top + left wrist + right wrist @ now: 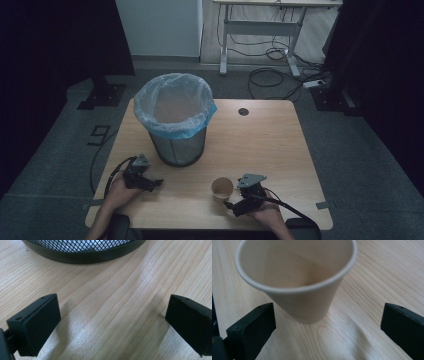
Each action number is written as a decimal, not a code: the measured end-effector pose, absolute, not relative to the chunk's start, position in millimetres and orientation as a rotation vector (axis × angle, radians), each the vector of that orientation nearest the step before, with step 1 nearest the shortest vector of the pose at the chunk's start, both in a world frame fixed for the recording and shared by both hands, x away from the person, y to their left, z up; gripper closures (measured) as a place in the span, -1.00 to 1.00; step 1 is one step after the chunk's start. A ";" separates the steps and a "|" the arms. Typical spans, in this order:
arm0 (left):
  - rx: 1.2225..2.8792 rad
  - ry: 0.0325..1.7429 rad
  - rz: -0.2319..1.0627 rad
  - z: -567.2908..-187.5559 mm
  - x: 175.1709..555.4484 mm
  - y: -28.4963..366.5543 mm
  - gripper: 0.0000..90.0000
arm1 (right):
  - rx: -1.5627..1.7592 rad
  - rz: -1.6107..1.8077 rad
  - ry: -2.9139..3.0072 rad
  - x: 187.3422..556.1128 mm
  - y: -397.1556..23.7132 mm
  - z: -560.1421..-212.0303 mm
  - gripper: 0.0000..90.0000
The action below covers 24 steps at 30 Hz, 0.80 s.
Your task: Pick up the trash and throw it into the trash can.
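A tan paper cup [221, 188] stands upright and empty on the wooden table [265, 145] near its front edge. My right gripper [231, 204] lies just right of and behind the cup, jaws wide open. In the right gripper view the cup [304, 287] sits just ahead of the gap between the jaws, touching neither. My left gripper [159, 183] rests at the front left, open, pointing at the base of a black mesh bin [177, 135] lined with a clear blue-edged bag. The bin's bottom rim [82, 255] shows ahead of the left jaws, with bare wood between them.
A round cable hole [243, 111] sits in the table's far middle. Beyond the table are a desk frame [260, 30], loose cables [275, 75] and a power strip [312, 83] on the floor. Bare tabletop spreads to the right of the bin.
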<state>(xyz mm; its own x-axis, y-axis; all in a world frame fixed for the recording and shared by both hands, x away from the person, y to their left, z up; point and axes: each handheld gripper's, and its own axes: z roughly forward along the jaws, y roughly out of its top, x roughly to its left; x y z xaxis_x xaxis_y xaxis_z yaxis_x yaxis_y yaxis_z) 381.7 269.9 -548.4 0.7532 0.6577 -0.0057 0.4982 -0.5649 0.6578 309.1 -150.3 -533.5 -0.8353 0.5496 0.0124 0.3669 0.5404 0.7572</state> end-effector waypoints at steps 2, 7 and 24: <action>2.292 0.863 0.316 -548.4 381.7 269.9 -1.00 | 0.764 1.174 2.553 309.9 -146.8 -533.5 -1.00; 2.292 0.863 0.316 -548.4 381.7 269.9 -1.00 | 0.756 1.198 2.554 311.3 -141.0 -533.2 -0.98; 2.291 0.863 0.317 -548.5 381.7 269.9 -1.00 | 0.725 1.288 2.558 320.5 -123.1 -528.7 -0.40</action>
